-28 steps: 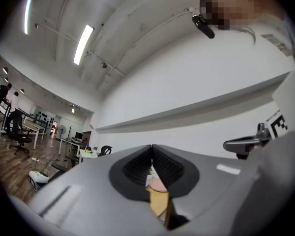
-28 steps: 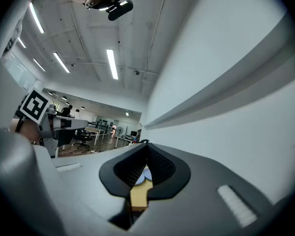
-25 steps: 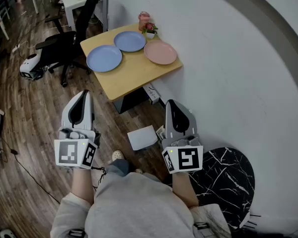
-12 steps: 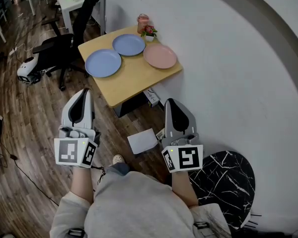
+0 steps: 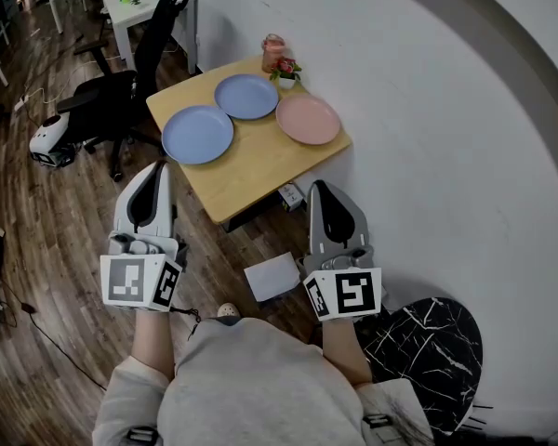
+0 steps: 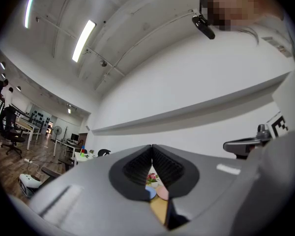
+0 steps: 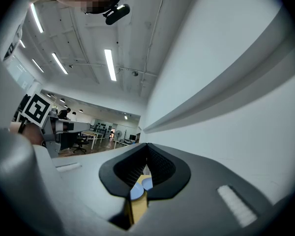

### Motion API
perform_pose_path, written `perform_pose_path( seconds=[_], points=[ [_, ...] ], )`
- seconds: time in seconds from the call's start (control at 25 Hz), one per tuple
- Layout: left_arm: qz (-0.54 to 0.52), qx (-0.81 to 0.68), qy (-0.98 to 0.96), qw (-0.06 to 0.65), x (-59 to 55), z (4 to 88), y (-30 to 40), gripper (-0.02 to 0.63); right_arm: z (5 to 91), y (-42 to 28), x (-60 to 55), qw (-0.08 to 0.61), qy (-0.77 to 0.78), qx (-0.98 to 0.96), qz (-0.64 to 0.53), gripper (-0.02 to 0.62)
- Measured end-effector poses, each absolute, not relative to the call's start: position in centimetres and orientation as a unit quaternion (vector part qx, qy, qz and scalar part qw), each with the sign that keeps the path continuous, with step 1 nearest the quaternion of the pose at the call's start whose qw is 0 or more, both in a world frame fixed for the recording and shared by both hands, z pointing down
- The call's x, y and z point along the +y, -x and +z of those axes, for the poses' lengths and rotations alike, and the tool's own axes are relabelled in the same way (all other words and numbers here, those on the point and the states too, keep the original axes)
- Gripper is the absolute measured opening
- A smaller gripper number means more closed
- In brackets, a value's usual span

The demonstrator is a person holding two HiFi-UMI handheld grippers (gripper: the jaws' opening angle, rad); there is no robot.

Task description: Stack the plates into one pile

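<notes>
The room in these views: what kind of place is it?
Probably an open-plan office or lab: a black office chair on a wood floor, a white desk behind it, and long ceiling lights.

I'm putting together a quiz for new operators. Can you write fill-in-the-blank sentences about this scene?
The plate nearest the wall is ___.
The other two plates on the table are ___.
The left gripper and right gripper both have jaws ___.
Missing words: pink; blue; shut.
</notes>
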State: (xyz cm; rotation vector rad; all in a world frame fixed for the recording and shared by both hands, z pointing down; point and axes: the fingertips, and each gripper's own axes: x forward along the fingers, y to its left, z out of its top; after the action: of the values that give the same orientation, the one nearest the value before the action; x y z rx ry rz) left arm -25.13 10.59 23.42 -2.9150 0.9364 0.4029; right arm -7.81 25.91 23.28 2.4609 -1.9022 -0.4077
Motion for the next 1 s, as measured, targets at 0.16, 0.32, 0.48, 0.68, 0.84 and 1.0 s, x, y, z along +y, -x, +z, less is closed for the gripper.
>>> perform_pose_path(
  seconds=[0.16,0.32,0.48,0.68,0.84,1.0],
  points=[
    [0.128,0.297,0.946,0.024,8.7,23.7,25.1,0.058,23.7,8.0,24.0,0.002,-0.787,-0.604,-0.128,0.003],
    [0.122,0.294,0.948,0.022,7.3,24.2,25.0,0.058,24.3,8.2,22.8,-0.001,-0.789,-0.604,-0.116,0.003],
    [0.121,0.295,0.948,0.014,6.3,24.6,24.9,0.058,24.5,8.1,21.9,0.004,-0.789,-0.604,-0.113,0.003],
    [0.122,0.301,0.946,0.008,4.5,24.9,24.3,0.06,24.5,6.9,20.1,0.002,-0.789,-0.604,-0.114,0.003],
    [0.122,0.311,0.943,0.014,2.8,24.8,23.7,0.059,24.5,5.9,17.9,-0.002,-0.783,-0.611,-0.115,0.003],
    [0.122,0.321,0.939,0.017,0.6,24.6,22.6,0.059,24.3,4.6,15.4,-0.003,-0.775,-0.62,-0.119,0.003]
  ],
)
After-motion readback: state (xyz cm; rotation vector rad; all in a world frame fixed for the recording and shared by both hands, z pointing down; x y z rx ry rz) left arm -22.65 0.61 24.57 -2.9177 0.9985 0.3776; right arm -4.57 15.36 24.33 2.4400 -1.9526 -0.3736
